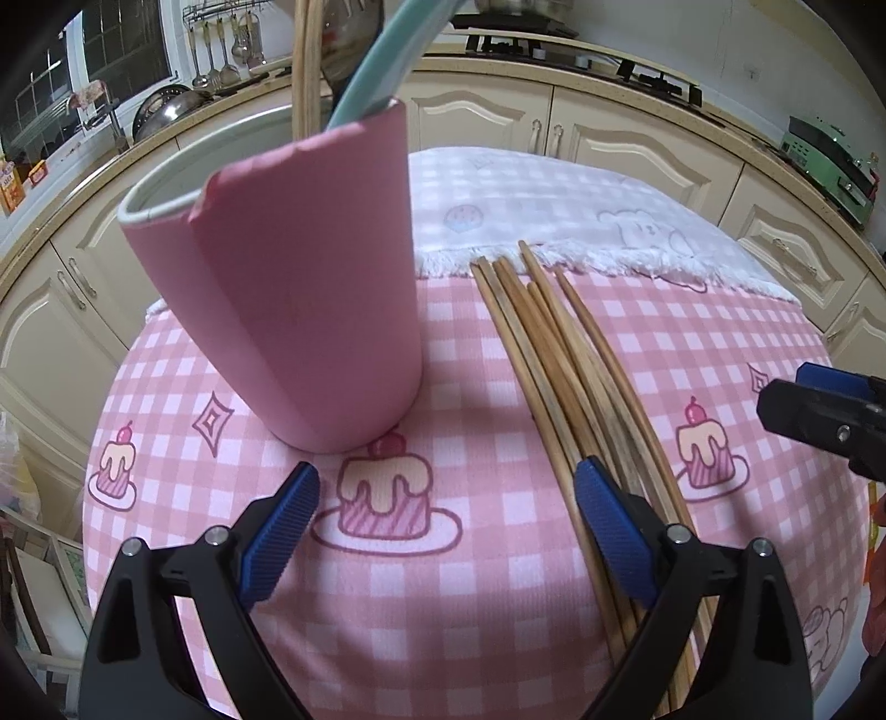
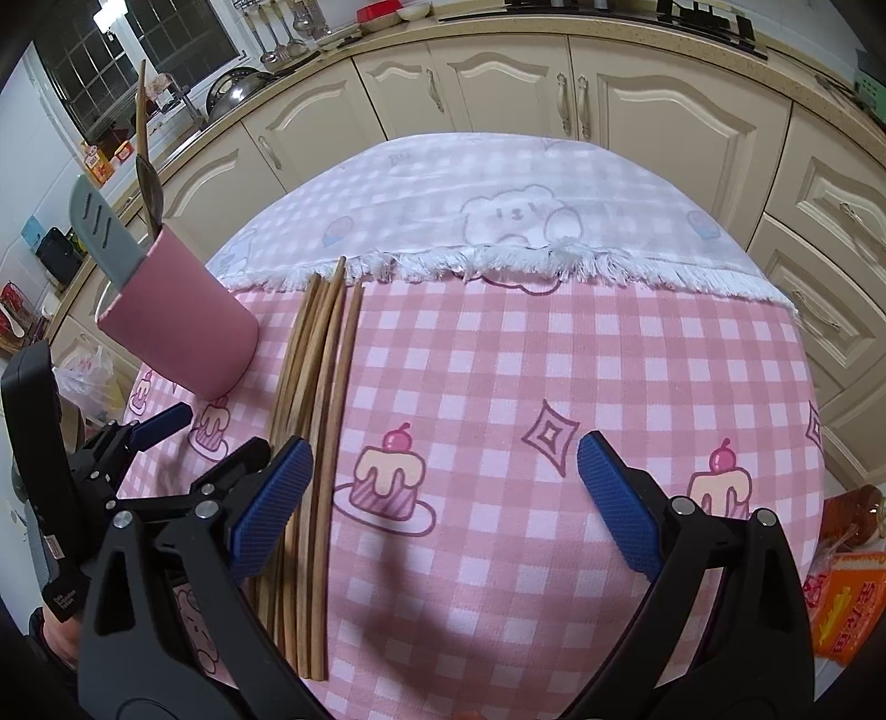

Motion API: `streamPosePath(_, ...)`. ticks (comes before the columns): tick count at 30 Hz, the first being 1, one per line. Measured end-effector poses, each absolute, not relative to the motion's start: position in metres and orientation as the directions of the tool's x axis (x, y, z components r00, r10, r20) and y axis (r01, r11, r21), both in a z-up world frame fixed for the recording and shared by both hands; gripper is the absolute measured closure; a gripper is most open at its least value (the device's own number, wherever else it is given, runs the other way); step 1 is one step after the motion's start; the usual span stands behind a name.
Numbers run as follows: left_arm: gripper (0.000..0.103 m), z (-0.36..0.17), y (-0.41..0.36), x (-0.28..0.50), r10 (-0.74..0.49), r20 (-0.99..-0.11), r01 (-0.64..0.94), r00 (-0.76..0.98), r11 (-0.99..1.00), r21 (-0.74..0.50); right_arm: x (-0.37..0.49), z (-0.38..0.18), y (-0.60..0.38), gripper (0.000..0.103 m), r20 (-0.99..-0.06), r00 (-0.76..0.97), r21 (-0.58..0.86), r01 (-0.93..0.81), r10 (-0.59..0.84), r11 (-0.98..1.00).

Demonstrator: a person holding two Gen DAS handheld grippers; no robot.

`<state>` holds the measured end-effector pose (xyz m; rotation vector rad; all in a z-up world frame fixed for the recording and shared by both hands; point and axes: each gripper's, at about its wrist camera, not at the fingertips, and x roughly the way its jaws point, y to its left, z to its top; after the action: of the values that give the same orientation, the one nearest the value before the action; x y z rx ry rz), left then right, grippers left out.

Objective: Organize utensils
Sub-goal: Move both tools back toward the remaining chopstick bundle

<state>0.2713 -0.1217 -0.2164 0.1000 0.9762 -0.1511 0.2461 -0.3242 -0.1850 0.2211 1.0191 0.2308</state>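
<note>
Progress: partly done, by my reading; pink holder (image 1: pixel 310 288) already has a teal-handled tool (image 1: pixel 382 66), a dark spoon (image 1: pixel 346 44) and a few wooden sticks standing in it; the chopsticks (image 1: pixel 559 365) on the table are not yet in.
Remaining: chopsticks to be lifted and dropped into the holder; nothing gripped at this moment.
Chopsticks: bundle of plain wooden sticks, slim and tapered, lying side by side on the pink checked tablecloth (image 2: pixel 554 360), just right of the holder; far tips touch the white fringed towel (image 2: pixel 498 260).
Holder: upright pink cylinder, pale inside rim, on the cloth's left part; a grey slotted blade (image 2: pixel 102 232) juts from it in the right wrist view.
Left gripper (image 1: pixel 446 531): fingers spread wide, empty; right finger above the chopsticks.
Right gripper (image 2: pixel 443 509): fingers spread wide, empty; left finger over the bundle.
</note>
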Motion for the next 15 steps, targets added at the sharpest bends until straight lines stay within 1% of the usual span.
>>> streamPosePath(7,0.012,-0.2161,-0.1173,0.2695,-0.069,-0.831,0.131,0.552,0.991,0.005,0.2489,-0.1861,-0.3242,0.009,-0.814,0.498,0.294,-0.093,0.3,0.951)
streamPosePath(10,0.012,-0.2172,-0.1162,0.2691,-0.081,-0.833,0.138,0.548,0.99,-0.005,0.2504,-0.1872,-0.3222,0.009,-0.815,0.496,0.292,-0.094,0.299,0.952)
streamPosePath(12,0.012,-0.2169,-0.1194,0.2695,-0.067,-0.828,0.134,0.557,0.991,0.009,0.2514,-0.1874,-0.3201,0.009,-0.817,0.494,0.288,-0.1,0.299,0.952)
streamPosePath(14,0.015,-0.2164,-0.1189,0.2697,-0.074,-0.826,0.133,0.559,0.991,0.002,0.2518,-0.1878,-0.3164,0.009,-0.82,0.491,0.278,-0.106,0.294,0.955)
streamPosePath(15,0.022,-0.2161,-0.119,0.2696,-0.086,-0.827,0.136,0.556,0.991,-0.012,0.2517,-0.1879,-0.3148,0.009,-0.823,0.49,0.272,-0.107,0.289,0.956)
